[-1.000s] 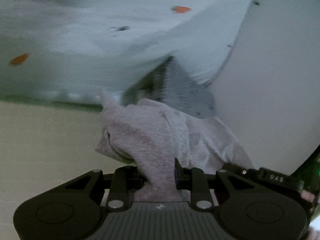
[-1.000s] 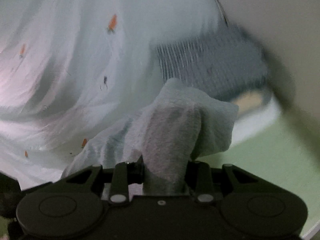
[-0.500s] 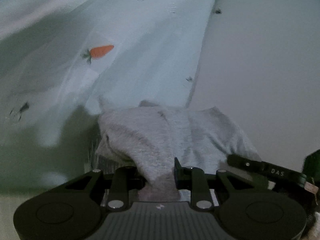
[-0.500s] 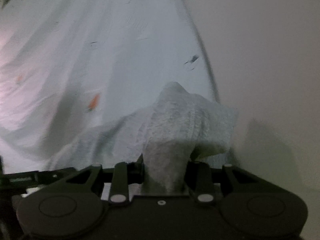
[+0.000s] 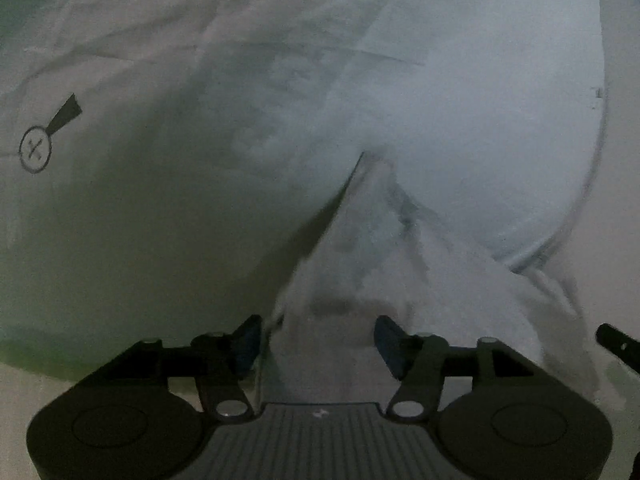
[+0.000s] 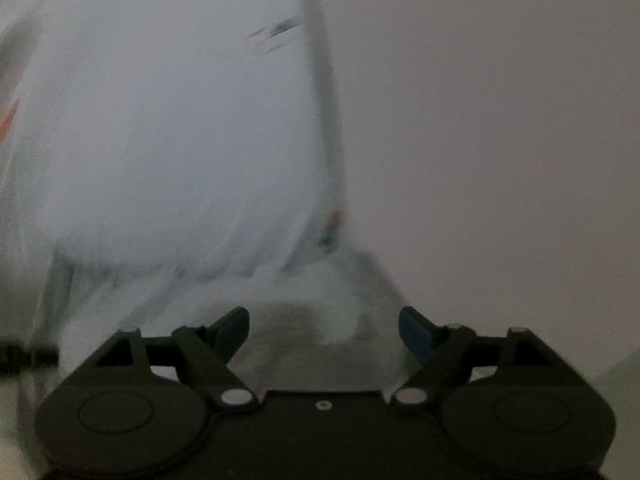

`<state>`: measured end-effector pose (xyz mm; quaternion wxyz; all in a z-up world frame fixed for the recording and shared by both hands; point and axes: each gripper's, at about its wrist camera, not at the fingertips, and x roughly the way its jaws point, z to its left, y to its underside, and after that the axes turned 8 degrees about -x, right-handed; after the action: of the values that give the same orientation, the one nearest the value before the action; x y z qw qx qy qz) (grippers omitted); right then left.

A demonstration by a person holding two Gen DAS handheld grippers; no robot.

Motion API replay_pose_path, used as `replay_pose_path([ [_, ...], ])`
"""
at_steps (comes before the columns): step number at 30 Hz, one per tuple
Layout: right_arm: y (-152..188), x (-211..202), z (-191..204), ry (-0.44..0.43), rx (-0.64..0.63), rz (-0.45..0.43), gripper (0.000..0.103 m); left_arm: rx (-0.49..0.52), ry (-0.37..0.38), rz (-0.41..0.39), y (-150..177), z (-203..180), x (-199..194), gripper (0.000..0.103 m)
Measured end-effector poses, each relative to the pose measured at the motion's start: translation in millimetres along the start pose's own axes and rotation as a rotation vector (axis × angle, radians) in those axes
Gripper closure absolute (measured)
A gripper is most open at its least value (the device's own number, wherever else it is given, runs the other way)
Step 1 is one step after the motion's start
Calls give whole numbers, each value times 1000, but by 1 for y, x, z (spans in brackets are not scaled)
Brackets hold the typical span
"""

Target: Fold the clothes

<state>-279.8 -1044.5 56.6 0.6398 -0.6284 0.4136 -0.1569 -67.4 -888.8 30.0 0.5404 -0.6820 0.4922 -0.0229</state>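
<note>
A pale bluish-white garment with small printed motifs fills most of both views, lying folded over itself. My left gripper is low over it, jaws opening. A thick fold of the cloth lies loosely between the fingers, and the pads are clear of it. In the blurred right wrist view my right gripper is also opening wide over a bunched cloth edge, with neither pad pressing on it. The garment's hem runs up the middle of that view.
A plain pale tabletop spreads to the right of the garment's edge. A greenish surface shows at the lower right. A black part of the other gripper pokes in at the right edge of the left wrist view.
Both grippers carried their pinched cloth edges forward across the garment, then spread their jaws and let go. The grey striped patch seen earlier is gone from view.
</note>
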Motion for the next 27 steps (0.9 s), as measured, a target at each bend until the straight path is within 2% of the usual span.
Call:
replay_pose_path([
  [2,7,33,16,-15,-48,44,20,-24,-26,13,0,8,17,31],
  [7,32,91,19,-24,12,105,14,-95,-85,72,9,33,56,29],
  [10,31,104,13,-34,24,136,12,-86,-82,88,15,36,60,28],
  [13,27,96,10,-39,31,154,9,-23,-107,67,15,27,43,28],
  [16,19,74,5,-36,61,143,7,18,-103,65,17,22,12,25],
  [17,17,64,3,-35,72,135,5,35,-93,59,19,20,-2,17],
  [19,18,37,-1,-23,82,112,4,73,-70,36,27,17,-34,9],
  [23,25,-25,-8,2,86,82,3,133,-13,6,46,-7,-96,3],
  [27,44,-105,-13,-34,135,53,3,154,19,32,69,-9,-145,1],
])
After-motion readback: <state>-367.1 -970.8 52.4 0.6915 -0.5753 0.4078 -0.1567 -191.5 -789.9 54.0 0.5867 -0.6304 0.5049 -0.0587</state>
